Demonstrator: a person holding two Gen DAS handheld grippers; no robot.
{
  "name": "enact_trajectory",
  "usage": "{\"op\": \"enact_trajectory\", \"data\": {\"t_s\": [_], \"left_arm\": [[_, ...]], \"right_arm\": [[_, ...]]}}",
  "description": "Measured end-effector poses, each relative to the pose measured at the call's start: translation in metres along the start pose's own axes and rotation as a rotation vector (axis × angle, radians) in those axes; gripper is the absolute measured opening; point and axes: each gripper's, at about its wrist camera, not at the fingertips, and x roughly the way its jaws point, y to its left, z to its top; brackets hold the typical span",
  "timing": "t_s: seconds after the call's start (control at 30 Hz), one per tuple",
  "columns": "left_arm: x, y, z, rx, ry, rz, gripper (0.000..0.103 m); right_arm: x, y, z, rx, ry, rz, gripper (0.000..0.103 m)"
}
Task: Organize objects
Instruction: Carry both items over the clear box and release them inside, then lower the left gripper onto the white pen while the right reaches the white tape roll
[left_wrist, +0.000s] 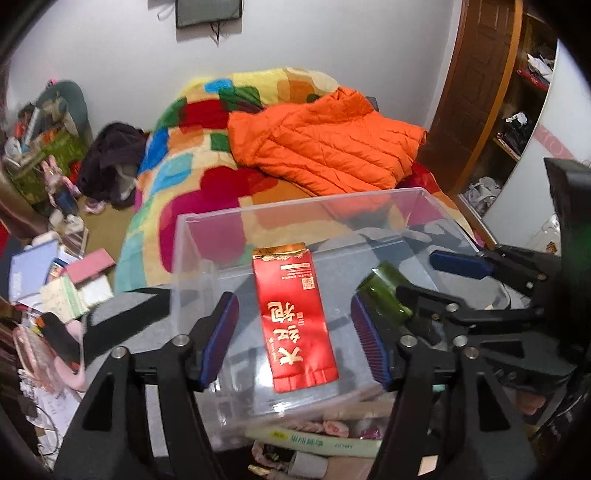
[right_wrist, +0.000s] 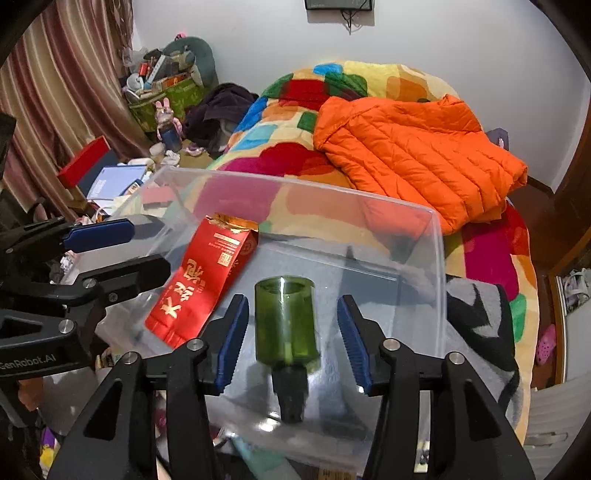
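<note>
A clear plastic bin (left_wrist: 207, 236) (right_wrist: 436, 258) stands in front of the bed. A red box with gold lettering (left_wrist: 295, 317) (right_wrist: 207, 284) lies flat on its floor. A green bottle with a dark neck (right_wrist: 288, 325) (left_wrist: 384, 291) lies in the bin beside the box, neck toward me. My left gripper (left_wrist: 295, 339) is open above the red box and holds nothing. My right gripper (right_wrist: 291, 339) is open with its fingers on either side of the green bottle, not touching it. Each gripper shows in the other's view.
A bed with a colourful blanket (left_wrist: 207, 173) and an orange puffer jacket (left_wrist: 325, 144) lies behind the bin. Books and boxes (left_wrist: 62, 280) clutter the floor at left. A wooden wardrobe (left_wrist: 480, 85) stands at right. Books (left_wrist: 317, 443) lie under the bin's near edge.
</note>
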Motion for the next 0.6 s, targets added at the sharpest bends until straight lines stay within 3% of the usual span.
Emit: {"op": "enact_trajectory", "data": {"t_s": [0.1,0.23,0.37,0.6], "left_arm": [[-0.017,-0.003,-0.008,-0.001,-0.034,0.011,0.073],[-0.040,-0.005,-0.023,0.009,-0.082,0.049,0.082],[-0.061,-0.009,-0.043,0.006,-0.121,0.065,0.094],[-0.073,-0.020,-0.087,-0.016,-0.106,0.060,0.096]], "right_arm": [[-0.019,0.001,-0.006,-0.002,-0.039,-0.004,0.052],[-0.051,0.000,-0.018,-0.002,-0.106,-0.012,0.071],[-0.080,-0.004,-0.036,0.033,-0.151,-0.018,0.081],[-0.103,-0.009,-0.079,0.064,-0.178,-0.060,0.081]]}}
